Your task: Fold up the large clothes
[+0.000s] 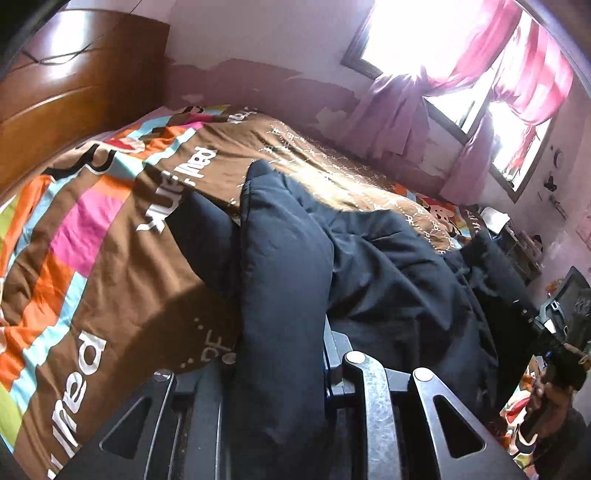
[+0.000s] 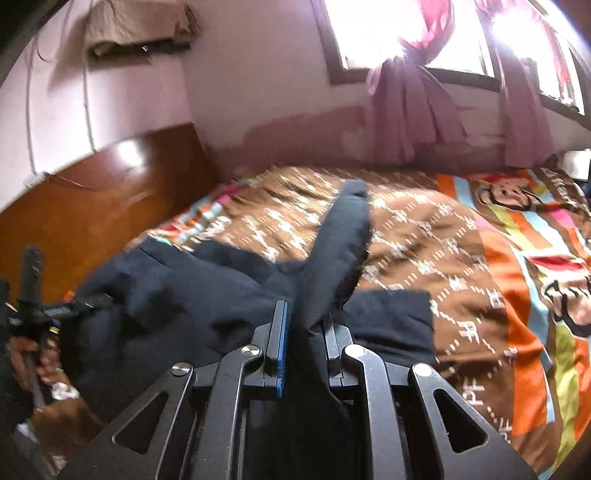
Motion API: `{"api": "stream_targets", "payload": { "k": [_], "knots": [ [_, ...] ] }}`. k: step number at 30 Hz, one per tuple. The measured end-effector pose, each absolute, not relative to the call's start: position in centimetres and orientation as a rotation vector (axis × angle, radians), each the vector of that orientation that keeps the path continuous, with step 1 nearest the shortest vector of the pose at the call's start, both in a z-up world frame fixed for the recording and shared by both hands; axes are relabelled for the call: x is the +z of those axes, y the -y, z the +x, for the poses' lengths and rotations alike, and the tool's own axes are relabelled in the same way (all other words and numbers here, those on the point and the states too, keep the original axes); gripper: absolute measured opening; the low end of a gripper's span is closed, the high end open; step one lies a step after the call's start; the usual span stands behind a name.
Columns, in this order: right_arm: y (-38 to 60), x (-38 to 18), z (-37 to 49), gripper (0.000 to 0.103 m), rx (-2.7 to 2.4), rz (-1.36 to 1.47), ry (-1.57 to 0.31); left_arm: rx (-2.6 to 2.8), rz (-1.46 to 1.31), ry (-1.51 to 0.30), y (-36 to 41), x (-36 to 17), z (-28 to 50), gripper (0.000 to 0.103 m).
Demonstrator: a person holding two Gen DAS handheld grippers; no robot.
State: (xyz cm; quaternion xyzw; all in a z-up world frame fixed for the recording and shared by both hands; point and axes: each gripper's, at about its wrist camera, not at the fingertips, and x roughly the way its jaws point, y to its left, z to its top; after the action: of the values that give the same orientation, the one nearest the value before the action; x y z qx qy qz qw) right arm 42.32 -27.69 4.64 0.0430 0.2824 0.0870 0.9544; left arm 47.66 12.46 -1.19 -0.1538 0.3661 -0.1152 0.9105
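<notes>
Both grippers clamp a dark padded jacket [image 1: 288, 258] low in frame: the left gripper [image 1: 280, 369] pinches a thick fold, the right gripper [image 2: 304, 332] a narrower one. The jacket sprawls across the patterned bedspread [image 1: 110, 229]. Only the right view shows the left gripper at lower left. Bare bedspread stretches toward the headboard [image 2: 92, 206] and curtains [image 2: 417, 99].

Left wrist view: mounted low behind own fingers, very near the bed [image 1: 110, 280], facing across it toward the window [image 1: 424, 44]; headboard [image 1: 66, 92] at picture left. Right wrist view: same low mounting, also near, facing the window [image 2: 388, 29] over the bed [image 2: 461, 266]. Shared: bed, headboard [image 2: 92, 206], window wall.
</notes>
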Motion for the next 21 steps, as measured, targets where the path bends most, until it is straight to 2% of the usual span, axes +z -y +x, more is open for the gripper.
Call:
{"api": "stream_targets", "payload": {
  "k": [1, 3, 5, 6, 9, 10, 11, 12, 21],
  "knots": [
    [28.0, 4.4, 42.3, 0.014, 0.159, 0.093, -0.573, -0.233, -0.321, -0.761, -12.8, -1.3, 47.7, 0.025],
    [29.1, 4.0, 42.2, 0.022, 0.115, 0.131, -0.578, -0.207, -0.337, -0.792, -13.7, -1.7, 47.7, 0.032],
    [30.3, 4.0, 42.0, 0.066, 0.061, 0.165, -0.596, -0.174, -0.363, -0.825, -14.3, -2.2, 47.7, 0.041],
    [30.6, 3.9, 41.9, 0.072, 0.044, 0.176, -0.600, -0.160, -0.376, -0.837, -14.5, -2.4, 47.7, 0.046],
    [31.2, 3.6, 41.3, 0.080, 0.007, 0.180, -0.616, -0.124, -0.437, -0.857, -15.2, -2.7, 47.1, 0.052],
    [31.1, 3.7, 41.0, 0.088, -0.012, 0.162, -0.613, -0.107, -0.451, -0.849, -15.2, -2.6, 46.6, 0.072],
    [30.9, 3.9, 40.4, 0.096, -0.030, 0.138, -0.596, -0.094, -0.461, -0.828, -15.4, -2.2, 46.1, 0.083],
    [30.9, 4.2, 39.9, 0.097, -0.043, 0.123, -0.577, -0.085, -0.466, -0.786, -15.4, -1.6, 45.4, 0.101],
    [30.2, 8.3, 35.9, 0.101, -0.046, 0.092, -0.472, -0.050, -0.321, -0.602, -13.0, 4.9, 40.6, 0.103]
  ]
}}
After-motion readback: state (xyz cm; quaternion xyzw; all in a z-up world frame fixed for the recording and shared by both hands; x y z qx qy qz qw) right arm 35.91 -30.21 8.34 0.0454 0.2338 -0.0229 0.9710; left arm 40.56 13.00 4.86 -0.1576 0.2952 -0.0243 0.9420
